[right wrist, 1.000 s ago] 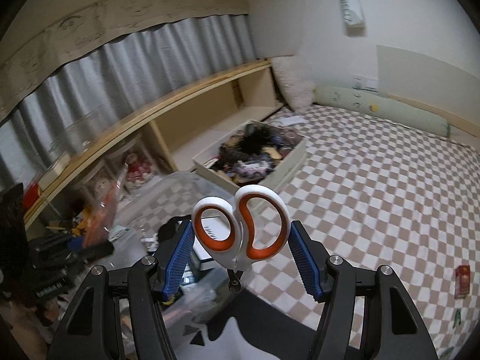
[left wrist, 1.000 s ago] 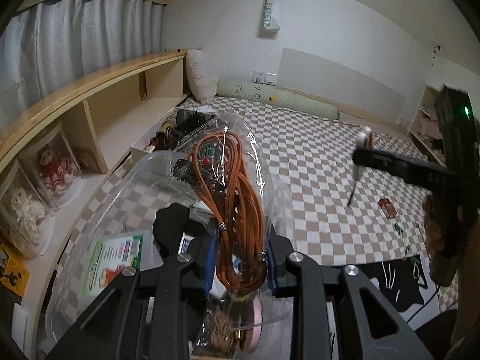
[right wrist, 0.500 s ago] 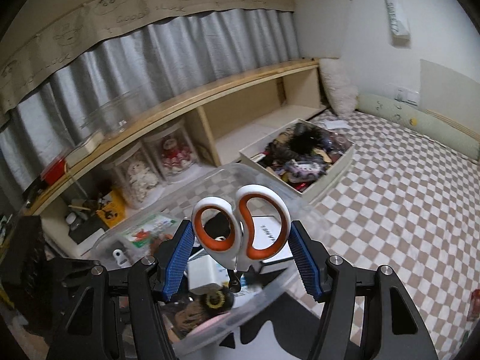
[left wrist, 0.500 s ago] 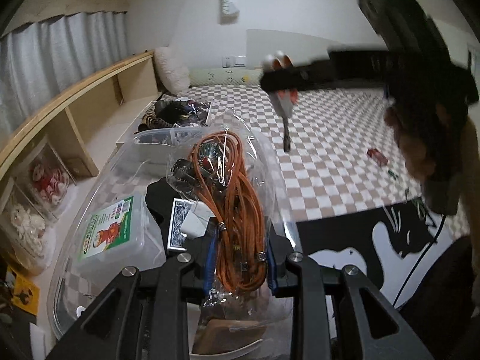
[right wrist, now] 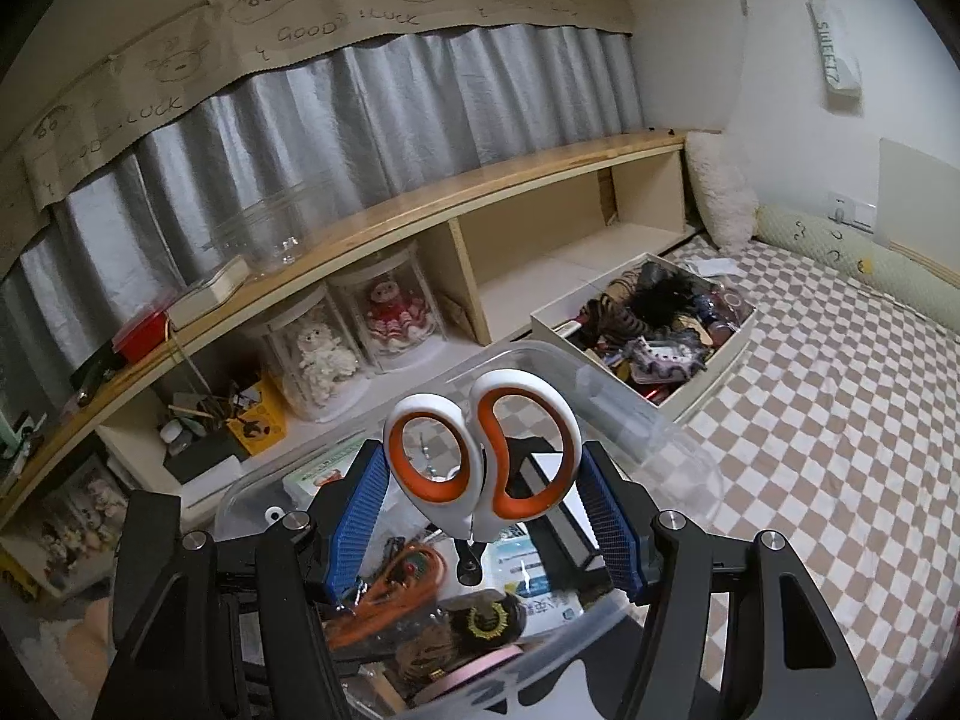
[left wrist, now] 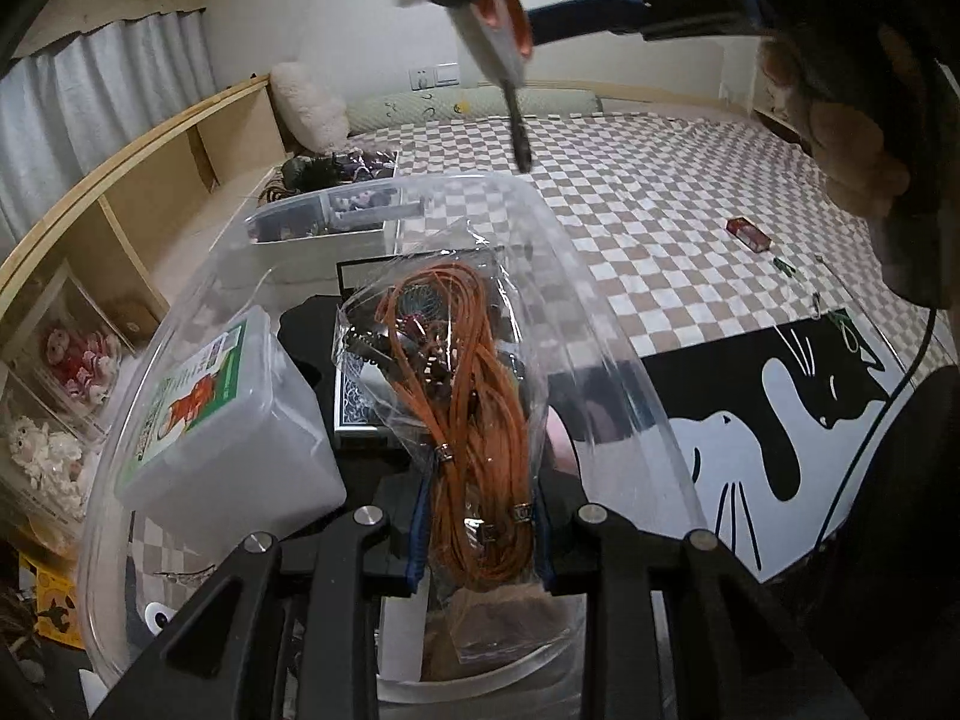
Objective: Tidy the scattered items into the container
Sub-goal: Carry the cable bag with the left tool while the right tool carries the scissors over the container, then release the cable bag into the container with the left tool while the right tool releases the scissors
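The left gripper reaches over the clear container, its fingers clamped on one clear bag of orange cord that hangs inside. At 9 o'clock in the container lies one white lidded box. The right gripper hovers above the container's rim, fingers pinching the handles of one pair of scissors, blades pointing down. At 2 o'clock, one white tray holds mixed accessories.
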`<state>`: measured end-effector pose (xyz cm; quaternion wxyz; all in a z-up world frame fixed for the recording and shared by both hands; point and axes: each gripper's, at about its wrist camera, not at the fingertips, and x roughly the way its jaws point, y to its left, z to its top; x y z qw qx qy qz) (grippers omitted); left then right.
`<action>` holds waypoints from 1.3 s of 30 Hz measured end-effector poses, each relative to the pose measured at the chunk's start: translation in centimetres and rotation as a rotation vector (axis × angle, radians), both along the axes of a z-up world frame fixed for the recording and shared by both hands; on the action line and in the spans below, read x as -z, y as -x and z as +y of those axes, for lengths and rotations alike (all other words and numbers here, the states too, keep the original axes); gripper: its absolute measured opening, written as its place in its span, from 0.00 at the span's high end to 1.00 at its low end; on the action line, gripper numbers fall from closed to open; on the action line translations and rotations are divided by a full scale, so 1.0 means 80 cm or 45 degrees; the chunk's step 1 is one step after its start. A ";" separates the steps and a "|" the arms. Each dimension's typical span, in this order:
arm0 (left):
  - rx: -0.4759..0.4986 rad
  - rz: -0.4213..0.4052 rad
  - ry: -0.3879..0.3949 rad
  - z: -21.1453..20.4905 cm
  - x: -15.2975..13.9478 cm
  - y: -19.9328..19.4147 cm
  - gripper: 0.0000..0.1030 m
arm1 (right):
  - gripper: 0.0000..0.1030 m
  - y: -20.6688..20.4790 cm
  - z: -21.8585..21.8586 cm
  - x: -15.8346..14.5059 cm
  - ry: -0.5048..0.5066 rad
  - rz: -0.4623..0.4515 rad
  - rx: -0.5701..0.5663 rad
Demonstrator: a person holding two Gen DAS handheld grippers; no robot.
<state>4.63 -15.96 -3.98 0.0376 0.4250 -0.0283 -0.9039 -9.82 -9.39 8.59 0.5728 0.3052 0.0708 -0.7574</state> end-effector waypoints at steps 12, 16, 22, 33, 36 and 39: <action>0.067 -0.069 0.062 0.010 0.013 -0.006 0.73 | 0.37 -0.001 -0.003 0.005 -0.018 -0.013 0.008; 0.076 -0.093 0.065 0.012 0.015 -0.007 0.69 | 0.37 0.001 -0.006 0.012 -0.040 -0.016 0.013; 0.048 -0.075 0.039 0.004 0.012 -0.010 0.39 | 0.37 0.000 -0.013 0.026 -0.087 -0.016 0.020; 0.030 -0.044 -0.020 -0.002 0.003 -0.014 0.39 | 0.37 -0.010 -0.036 0.065 -0.242 -0.039 -0.019; 0.036 -0.048 -0.023 0.000 0.004 -0.013 0.39 | 0.37 -0.009 -0.039 0.074 -0.293 -0.021 -0.004; 0.035 -0.052 -0.039 -0.001 0.005 -0.012 0.39 | 0.37 -0.006 -0.042 0.083 -0.337 -0.013 0.005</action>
